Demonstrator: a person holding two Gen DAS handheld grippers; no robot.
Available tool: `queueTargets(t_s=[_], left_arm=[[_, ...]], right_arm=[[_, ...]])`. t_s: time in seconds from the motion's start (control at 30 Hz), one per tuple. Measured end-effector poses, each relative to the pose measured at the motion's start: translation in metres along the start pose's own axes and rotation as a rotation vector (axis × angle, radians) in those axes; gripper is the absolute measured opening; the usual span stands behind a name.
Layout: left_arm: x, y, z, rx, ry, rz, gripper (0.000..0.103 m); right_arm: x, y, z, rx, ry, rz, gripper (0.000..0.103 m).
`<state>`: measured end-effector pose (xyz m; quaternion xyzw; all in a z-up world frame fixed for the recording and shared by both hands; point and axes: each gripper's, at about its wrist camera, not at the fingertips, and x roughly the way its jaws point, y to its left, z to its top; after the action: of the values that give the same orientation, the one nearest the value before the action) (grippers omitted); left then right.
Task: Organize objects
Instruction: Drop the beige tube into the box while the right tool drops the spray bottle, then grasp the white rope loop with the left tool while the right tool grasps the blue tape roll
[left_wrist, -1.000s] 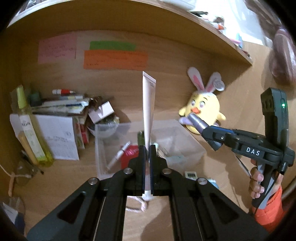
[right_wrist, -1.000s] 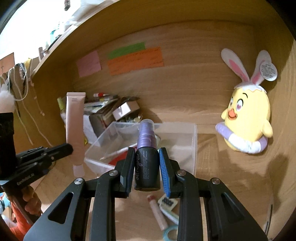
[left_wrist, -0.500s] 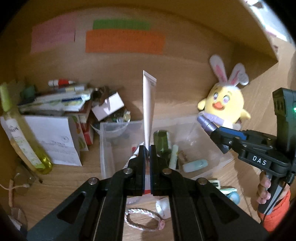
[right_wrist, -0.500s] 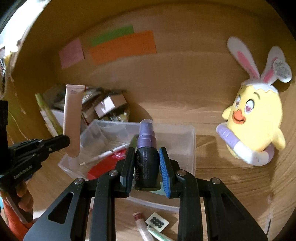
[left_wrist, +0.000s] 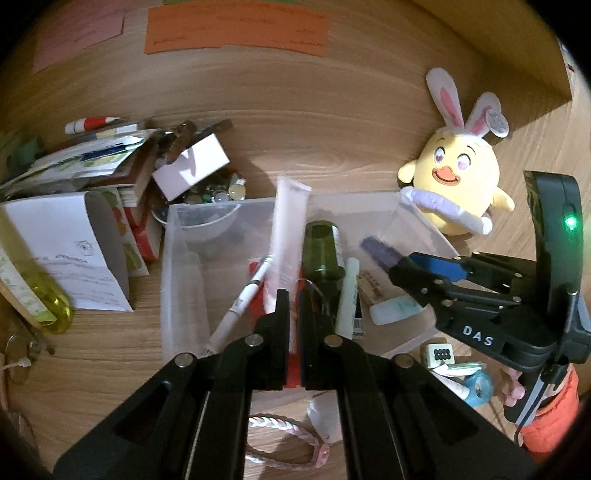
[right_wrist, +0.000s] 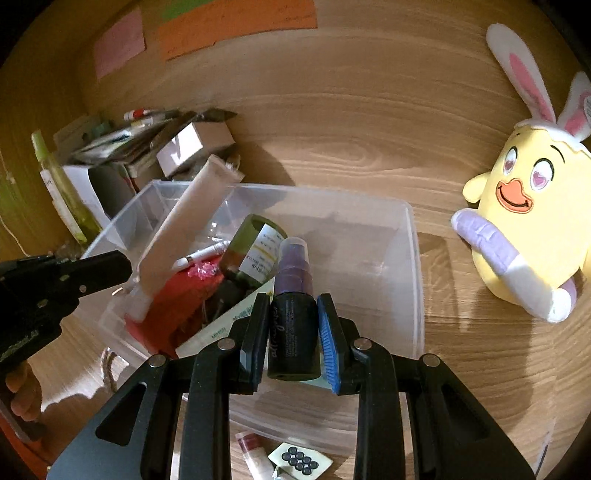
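Spray bottle (right_wrist: 293, 314), dark and purple-capped, sits clamped in your right gripper (right_wrist: 293, 332) above the clear bin (right_wrist: 413, 258); your left gripper (left_wrist: 292, 325) pinches a pale tube (left_wrist: 290, 229) over it.

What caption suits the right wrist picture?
Right gripper holds a dark spray bottle over a clear bin of toiletries.

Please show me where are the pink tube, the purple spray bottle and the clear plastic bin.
pink tube (left_wrist: 290, 225), left wrist view, its body.
purple spray bottle (right_wrist: 293, 332), right wrist view, dark lower body.
clear plastic bin (right_wrist: 413, 280), right wrist view, right wall.
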<state>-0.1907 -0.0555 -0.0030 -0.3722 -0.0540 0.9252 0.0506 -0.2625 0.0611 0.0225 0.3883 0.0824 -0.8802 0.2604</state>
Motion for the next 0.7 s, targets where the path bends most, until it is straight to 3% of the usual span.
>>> queueTargets(t_s=[0.23,0.33,0.4,0.53,0.7], left_arm=[[-0.009,-0.004,-0.001,0.009,-0.012,-0.014,0.008],[-0.018,-0.007,-0.001,0.009,-0.025,-0.016,0.020],[-0.025,-0.009,-0.001,0.009,-0.038,-0.013,0.033],[-0.045,-0.013,-0.002,0.015,-0.078,-0.012,0.047],[-0.073,-0.020,-0.011,0.039,-0.143,0.013,0.075]], right_arm=[[-0.008,0.001,0.002,-0.005,-0.006,-0.005,0.025],[-0.017,0.003,0.003,-0.009,-0.024,-0.005,0.031],[-0.028,0.005,0.002,-0.017,-0.044,-0.005,0.036],[-0.052,0.006,-0.002,-0.027,-0.091,-0.007,0.044],[-0.080,0.004,-0.015,-0.039,-0.139,-0.008,0.049]])
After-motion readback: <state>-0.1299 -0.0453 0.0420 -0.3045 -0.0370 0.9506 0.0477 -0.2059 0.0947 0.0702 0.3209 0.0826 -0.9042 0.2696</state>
